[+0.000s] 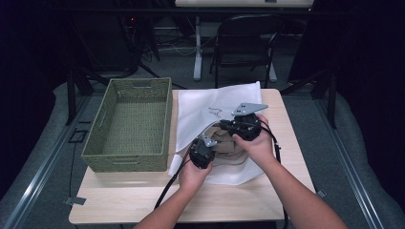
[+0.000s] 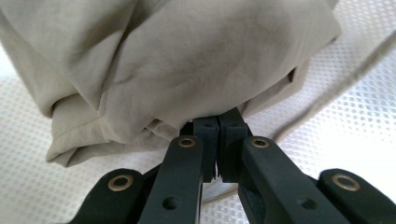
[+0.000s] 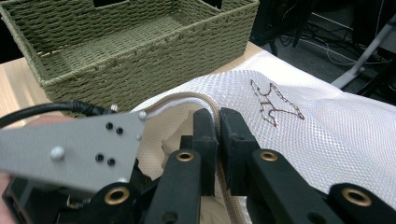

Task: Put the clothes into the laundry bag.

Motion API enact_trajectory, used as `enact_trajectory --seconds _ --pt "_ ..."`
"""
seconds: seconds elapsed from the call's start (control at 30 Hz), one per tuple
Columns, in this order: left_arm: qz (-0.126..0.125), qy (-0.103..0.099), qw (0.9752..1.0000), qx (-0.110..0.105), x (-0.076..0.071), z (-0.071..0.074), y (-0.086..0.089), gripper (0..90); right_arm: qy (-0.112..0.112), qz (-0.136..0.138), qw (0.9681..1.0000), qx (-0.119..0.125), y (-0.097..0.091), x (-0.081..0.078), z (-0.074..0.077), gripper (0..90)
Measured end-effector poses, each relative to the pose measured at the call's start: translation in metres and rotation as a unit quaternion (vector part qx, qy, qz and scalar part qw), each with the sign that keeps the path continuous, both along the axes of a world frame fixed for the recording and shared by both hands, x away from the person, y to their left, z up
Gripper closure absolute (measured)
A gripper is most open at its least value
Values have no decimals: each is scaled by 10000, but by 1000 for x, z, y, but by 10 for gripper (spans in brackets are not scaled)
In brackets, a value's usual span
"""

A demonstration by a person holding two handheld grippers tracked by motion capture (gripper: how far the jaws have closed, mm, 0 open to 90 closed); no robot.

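The left gripper [image 2: 218, 122] pinched crumpled beige cloth [image 2: 177, 60], while the right gripper [image 3: 218, 122] nipped the white mesh bag's [image 3: 327, 135] corded rim, right of the woven basket [image 1: 131, 125].

Both tongs black: left tongs [image 2: 218, 140], right tongs [image 3: 218, 140]; brass pivot rivets, grey triangular plates, trailing black cables; forearms unsleeved.

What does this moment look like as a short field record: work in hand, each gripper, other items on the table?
work: putting a beige garment into a white mesh bag
left gripper: jaws shut on a fold of the beige garment
right gripper: jaws shut on the rim of the white mesh bag at its opening
bag mark: a dark embroidered outline on the mesh
green woven basket: on the table to the left of the bag, nothing in it
table: light wood
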State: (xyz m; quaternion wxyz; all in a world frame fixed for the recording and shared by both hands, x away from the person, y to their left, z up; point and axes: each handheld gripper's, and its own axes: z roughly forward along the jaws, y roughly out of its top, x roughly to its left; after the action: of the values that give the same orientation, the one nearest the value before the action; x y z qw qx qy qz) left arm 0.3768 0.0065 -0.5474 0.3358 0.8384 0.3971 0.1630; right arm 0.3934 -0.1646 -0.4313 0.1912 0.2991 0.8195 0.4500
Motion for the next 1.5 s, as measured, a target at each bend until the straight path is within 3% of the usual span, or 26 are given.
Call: enact_trajectory --seconds 0.17,0.23,0.43,0.67,0.73,1.0,1.5 --pt "60 10 9999 101 4 0 8 884 5 -15 10000 -8 -1 0 0 851" --pt "108 -15 9999 22 3 -1 8 877 7 -16 10000 -15 -1 0 0 851" --pt "-91 37 10000 -10 -4 4 11 797 2 -23 10000 -33 -1 0 0 850" --pt "-193 28 9996 -197 -18 12 21 676 -9 -35 10000 -43 -3 -2 -1 850" --pt "-275 15 9995 -122 -23 14 25 655 -3 -37 10000 -22 -4 -2 -2 850" --pt "-489 87 9988 -26 -45 20 45 642 14 -27 9999 -124 -9 -7 -8 848" --pt "-449 164 9988 -144 -73 22 90 614 124 -75 9995 -289 -23 -20 -30 839"
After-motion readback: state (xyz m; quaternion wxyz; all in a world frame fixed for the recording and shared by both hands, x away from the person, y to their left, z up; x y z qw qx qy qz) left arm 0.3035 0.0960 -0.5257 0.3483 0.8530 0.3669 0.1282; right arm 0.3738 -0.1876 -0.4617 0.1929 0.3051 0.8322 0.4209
